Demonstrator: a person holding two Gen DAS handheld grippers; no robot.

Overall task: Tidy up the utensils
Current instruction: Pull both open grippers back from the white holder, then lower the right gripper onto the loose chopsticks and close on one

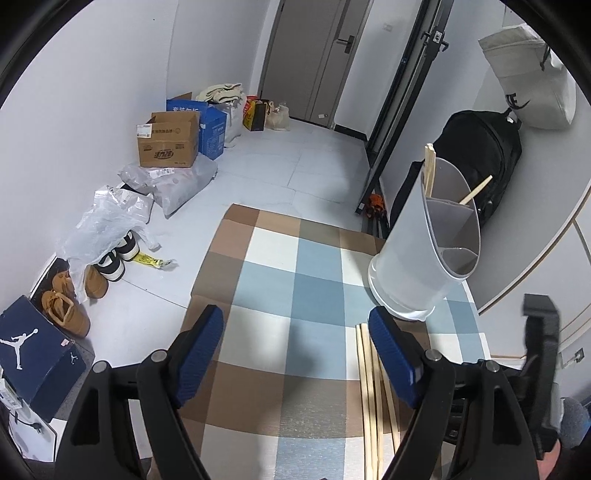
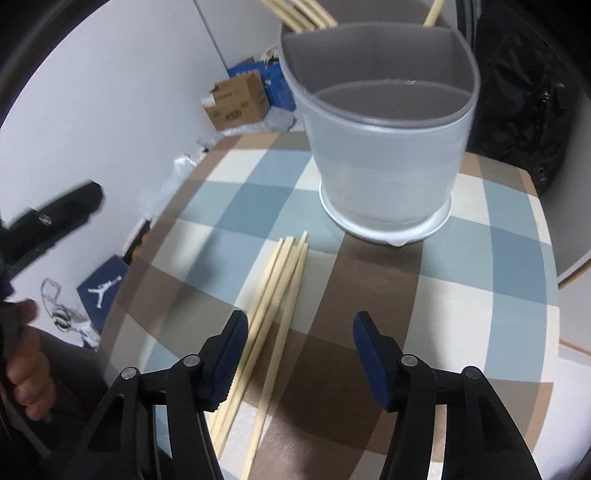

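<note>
A grey utensil holder (image 1: 428, 254) (image 2: 384, 147) with inner compartments stands on the checked tablecloth (image 1: 288, 295) (image 2: 461, 280). Some wooden chopsticks (image 1: 430, 173) (image 2: 295, 14) stand in its far compartments. Several loose chopsticks (image 2: 273, 295) lie on the cloth in front of it, also seen in the left wrist view (image 1: 369, 398). My left gripper (image 1: 295, 354) is open and empty, with its right finger (image 1: 391, 354) beside the loose chopsticks. My right gripper (image 2: 299, 354) is open and empty above them, with its left finger (image 2: 229, 354) over them.
The table's left edge drops to a floor with cardboard boxes (image 1: 170, 140), plastic bags (image 1: 110, 218), shoes (image 1: 66, 310) and a blue shoe box (image 1: 33, 354). A black backpack (image 1: 480, 155) and a white bag (image 1: 532, 74) sit behind the holder. The other hand-held gripper (image 2: 48, 218) shows at left.
</note>
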